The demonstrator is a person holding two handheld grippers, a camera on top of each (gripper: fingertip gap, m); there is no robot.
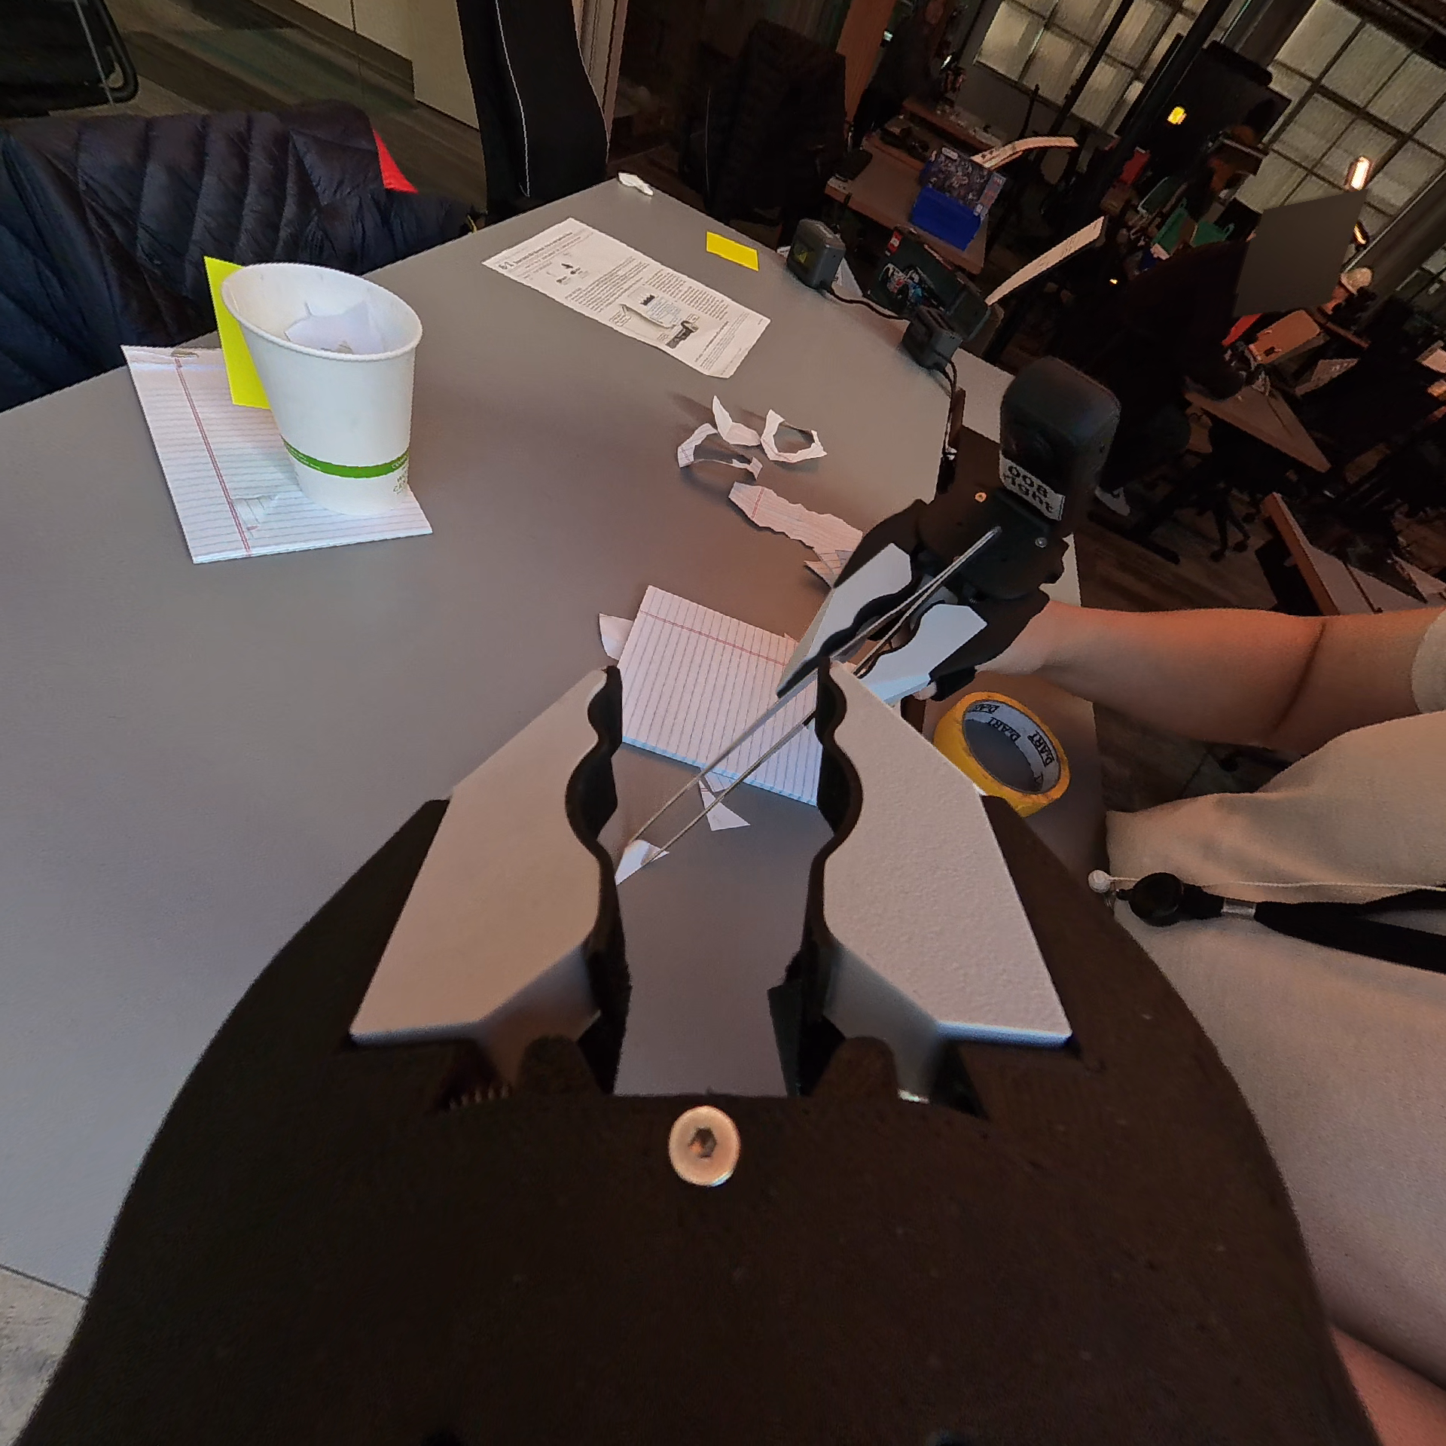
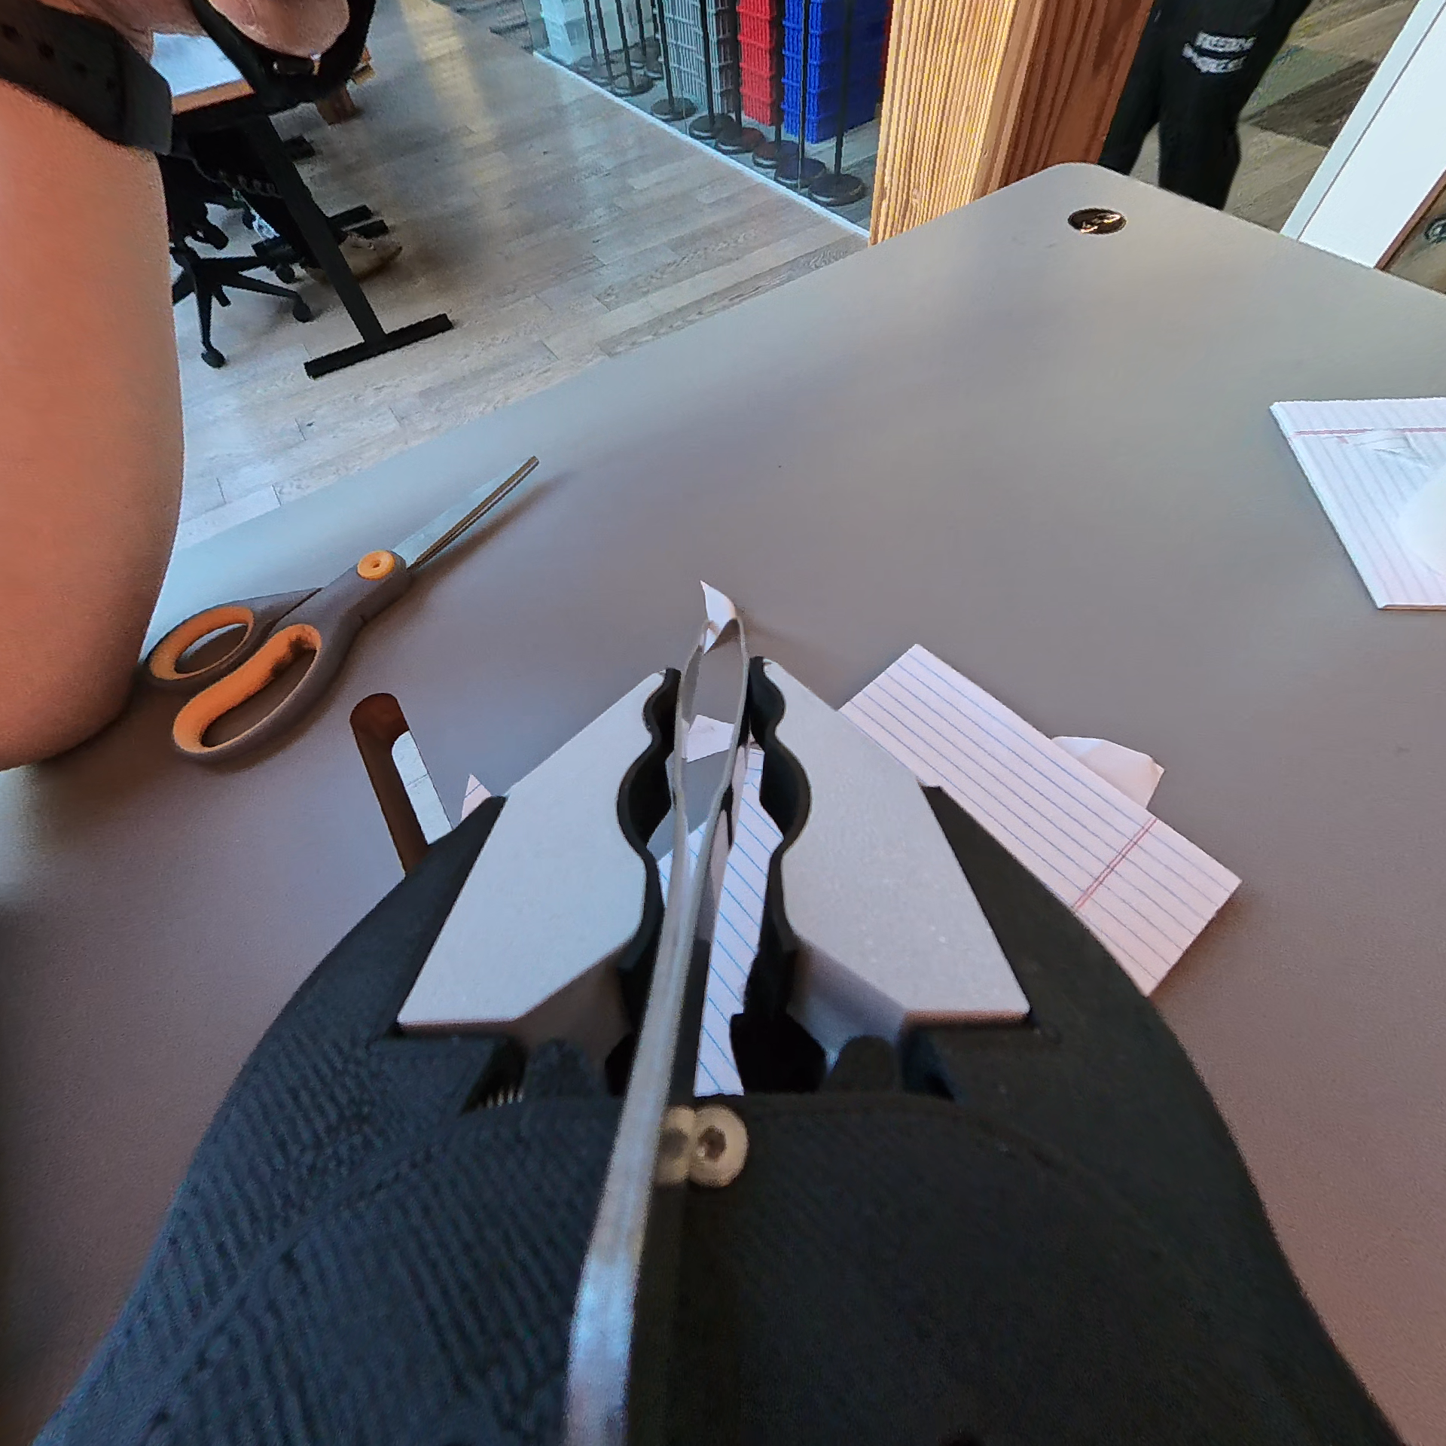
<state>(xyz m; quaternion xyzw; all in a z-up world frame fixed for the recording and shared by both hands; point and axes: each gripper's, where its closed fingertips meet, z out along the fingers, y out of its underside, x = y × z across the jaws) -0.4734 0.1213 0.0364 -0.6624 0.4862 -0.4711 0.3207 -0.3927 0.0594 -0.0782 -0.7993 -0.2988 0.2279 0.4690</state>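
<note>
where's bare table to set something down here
Bare: the grey table near the left gripper, below the lined pad and paper cup. Crowded: around the tweezers, folded lined sheet, paper scraps and tape roll.

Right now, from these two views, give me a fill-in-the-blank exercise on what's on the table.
1. The right tongs are shut on a pair of metal ____, whose tips pinch a small paper scrap.
2. The left tongs hang ____, holding nothing.
3. The paper cup stands on a lined ____.
4. The scissors have grey and ____ handles.

Missing words: tweezers; open; notepad; orange
</note>
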